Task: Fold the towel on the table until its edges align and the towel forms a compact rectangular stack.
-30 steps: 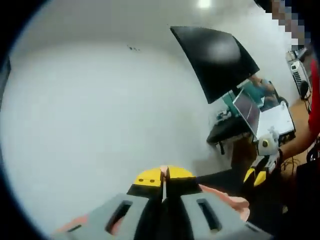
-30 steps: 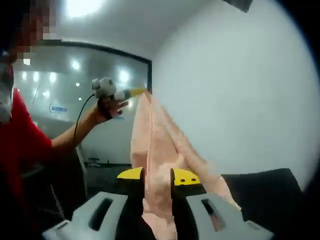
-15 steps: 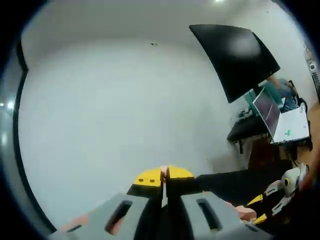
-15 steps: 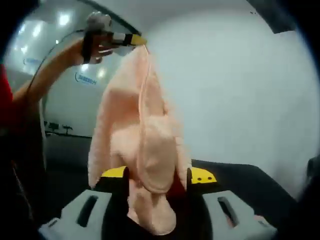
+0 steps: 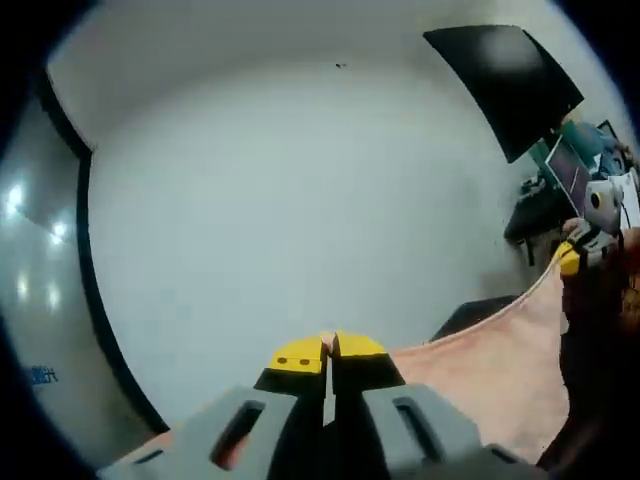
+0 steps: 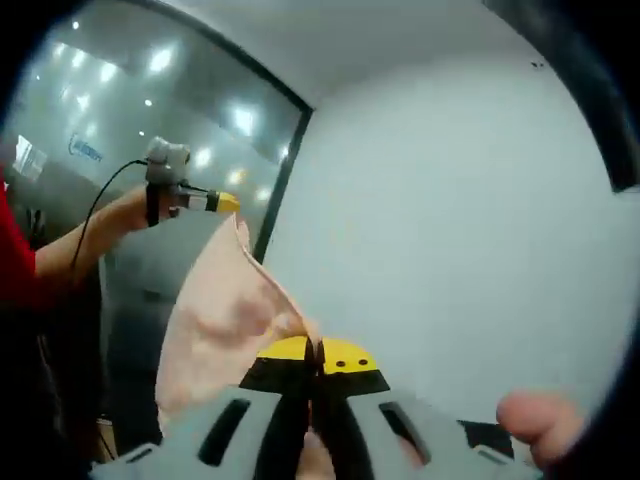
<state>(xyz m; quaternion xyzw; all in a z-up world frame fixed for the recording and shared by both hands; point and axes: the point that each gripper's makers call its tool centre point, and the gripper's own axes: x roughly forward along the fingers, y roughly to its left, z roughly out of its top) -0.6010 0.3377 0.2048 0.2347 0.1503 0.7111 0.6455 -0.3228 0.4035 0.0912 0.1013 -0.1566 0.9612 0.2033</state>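
Aloft, both tongs pinch the towel (image 6: 225,320), lower part hidden.

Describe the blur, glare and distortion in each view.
Left gripper view: fisheye bends the wall; towel soft, left gripper sharp. Right gripper view: ceiling lights flare on the glass, the fingertip is blurred, right gripper sharp.

Left gripper (image 5: 328,352): grey moulded body with two slotted openings, black jaws, yellow tips with small dark dots. Right gripper (image 6: 316,357): same build. In the right gripper view, a black cable (image 6: 100,205) trails from the left gripper; red sleeve (image 6: 22,275).
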